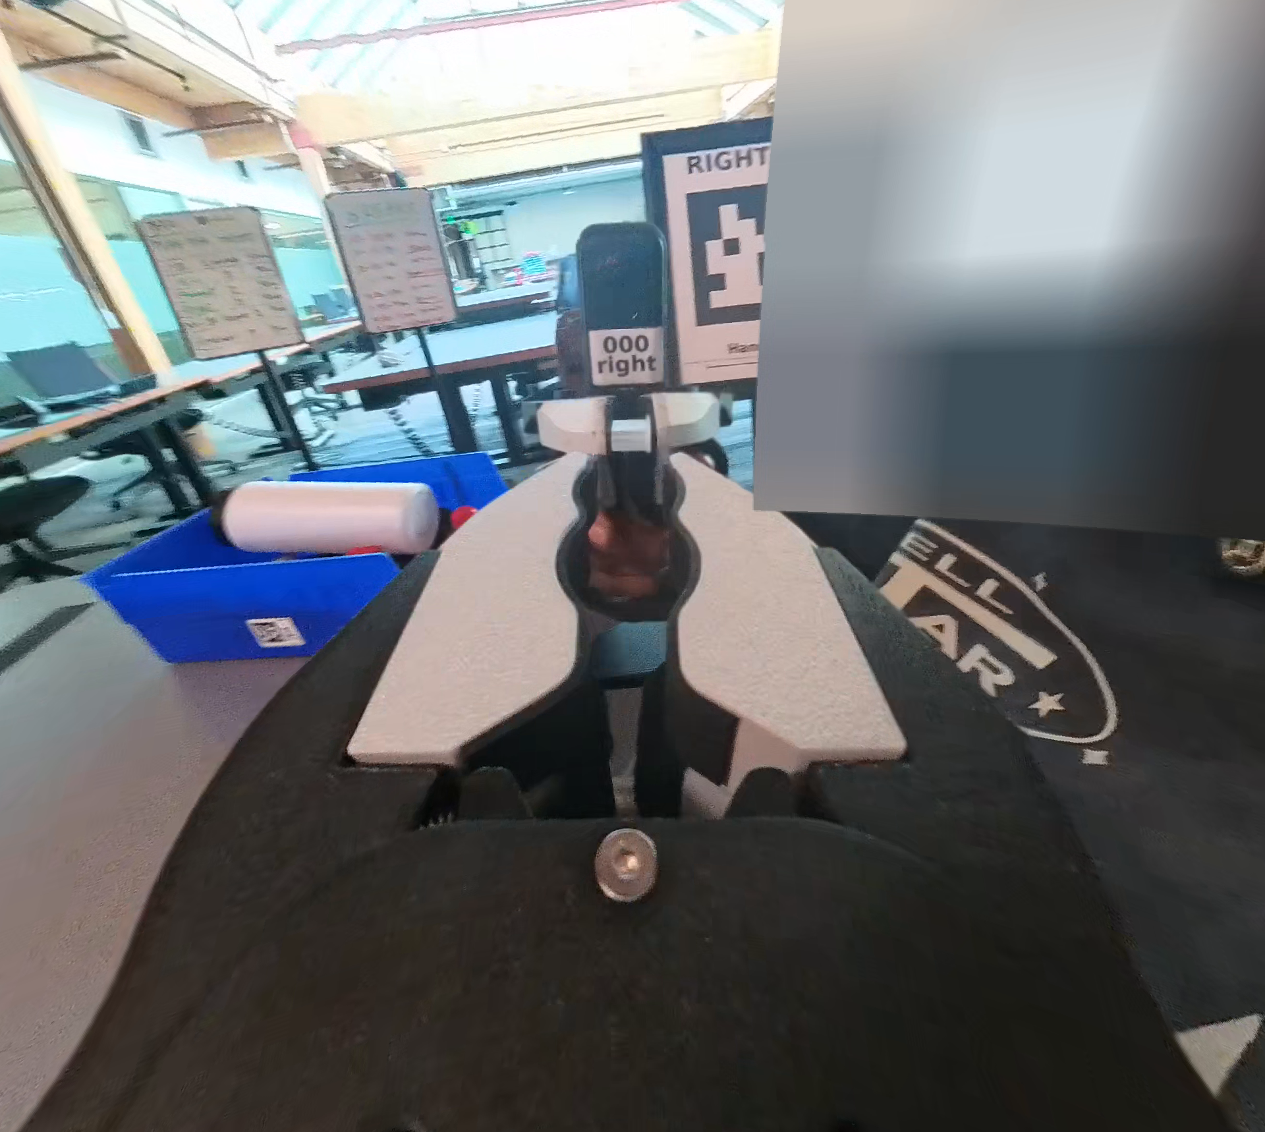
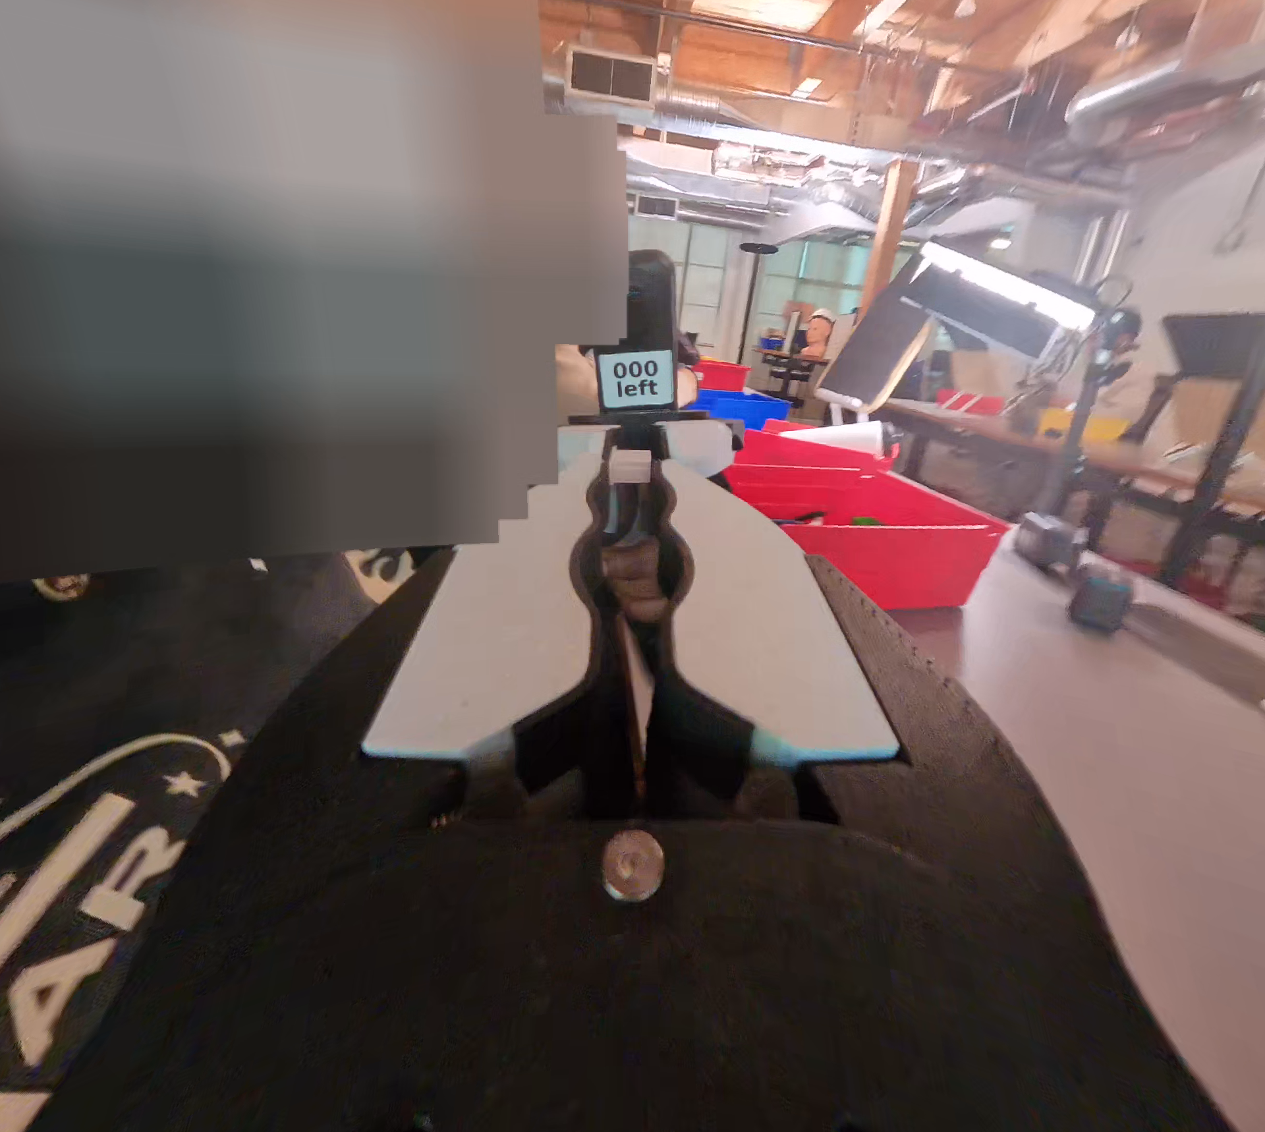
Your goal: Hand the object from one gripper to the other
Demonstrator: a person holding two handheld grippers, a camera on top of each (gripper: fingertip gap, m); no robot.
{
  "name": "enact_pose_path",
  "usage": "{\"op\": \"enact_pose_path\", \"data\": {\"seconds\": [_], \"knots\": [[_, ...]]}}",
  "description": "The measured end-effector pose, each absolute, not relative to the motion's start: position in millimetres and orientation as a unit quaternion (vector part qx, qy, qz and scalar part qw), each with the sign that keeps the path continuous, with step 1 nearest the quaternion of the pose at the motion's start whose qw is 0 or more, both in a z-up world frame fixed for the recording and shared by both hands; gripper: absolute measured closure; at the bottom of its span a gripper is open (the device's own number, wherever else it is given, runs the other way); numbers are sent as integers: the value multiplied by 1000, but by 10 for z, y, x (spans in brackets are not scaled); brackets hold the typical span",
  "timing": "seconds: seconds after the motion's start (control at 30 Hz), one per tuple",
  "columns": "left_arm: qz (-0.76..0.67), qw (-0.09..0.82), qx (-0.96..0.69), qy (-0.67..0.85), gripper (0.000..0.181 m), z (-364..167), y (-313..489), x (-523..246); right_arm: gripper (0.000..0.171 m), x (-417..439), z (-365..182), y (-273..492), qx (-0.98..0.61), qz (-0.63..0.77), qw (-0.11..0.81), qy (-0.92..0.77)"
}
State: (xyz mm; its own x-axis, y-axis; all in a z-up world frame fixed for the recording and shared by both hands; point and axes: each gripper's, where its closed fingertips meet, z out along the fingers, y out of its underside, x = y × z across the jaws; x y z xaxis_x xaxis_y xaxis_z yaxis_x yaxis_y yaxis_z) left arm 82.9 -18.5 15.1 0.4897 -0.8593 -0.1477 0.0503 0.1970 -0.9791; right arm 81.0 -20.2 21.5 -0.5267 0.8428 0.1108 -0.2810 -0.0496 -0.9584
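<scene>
My left gripper (image 1: 626, 476) and my right gripper (image 2: 633, 483) point straight at each other, tip to tip, in front of a person's black shirt (image 1: 1095, 825). Each view shows the other gripper head-on with its black camera above: the right gripper (image 1: 628, 436) in the left wrist view, the left gripper (image 2: 631, 457) in the right wrist view. Both pairs of grey fingers (image 1: 493, 620) (image 2: 753, 620) stand closed to a thin slit. I see no object between either pair; through the slits only a hand (image 1: 626, 558) and the table edge show.
A blue bin (image 1: 239, 599) holding a white cylinder (image 1: 328, 517) stands on the grey table (image 1: 103, 791) to the left. Red bins (image 2: 876, 544) stand on the table (image 2: 1095, 791) to the right, with small weights (image 2: 1095, 599) beyond. A marker card (image 1: 719, 250) stands behind. The tips of both grippers are at nearly the same place.
</scene>
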Motion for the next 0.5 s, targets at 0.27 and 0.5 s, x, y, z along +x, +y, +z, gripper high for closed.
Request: {"op": "enact_pose_path", "data": {"seconds": [0.27, 0.5], "knots": [[-337, 679, -526, 386, 167, 160, -230, 865, 160, 813, 159, -280, -231, 645, 442, -579], [-316, 690, -509, 407, 171, 161, -256, 865, 161, 803, 152, -289, -234, 641, 444, -581]]}}
